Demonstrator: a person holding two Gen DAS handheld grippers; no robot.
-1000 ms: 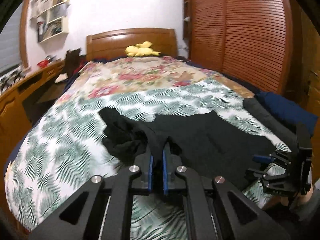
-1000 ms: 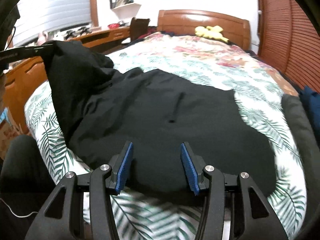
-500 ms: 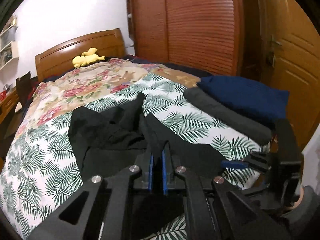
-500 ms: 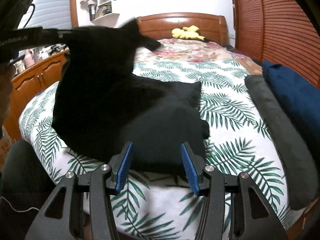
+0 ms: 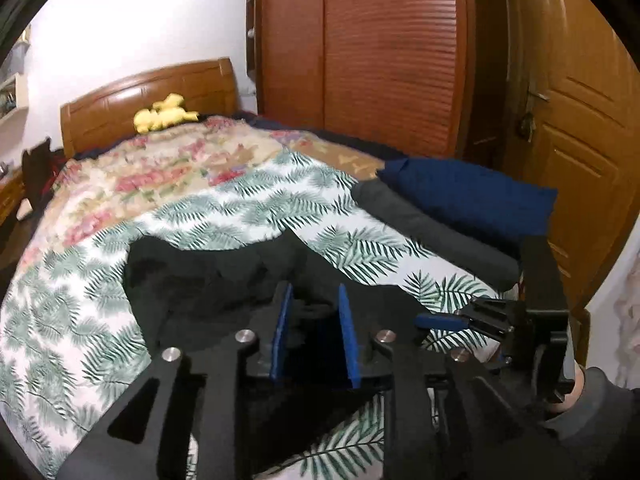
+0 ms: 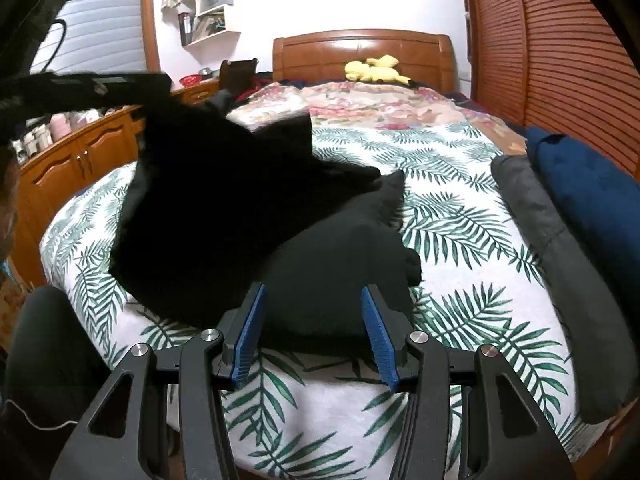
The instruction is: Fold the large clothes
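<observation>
Since the earlier frame, the left tool has swung the black garment across; its jaws are opening, cloth between them. Garment lies half-folded on the bed (soft, limp: grip edges). Right tool gapes empty.

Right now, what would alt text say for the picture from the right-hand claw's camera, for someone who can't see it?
A black garment lies partly folded on a bed with a palm-leaf cover, one part lifted at the left. The right claw hovers open at its near edge, nothing between its blue pads. Folded grey and navy clothes lie along the right side.
</observation>
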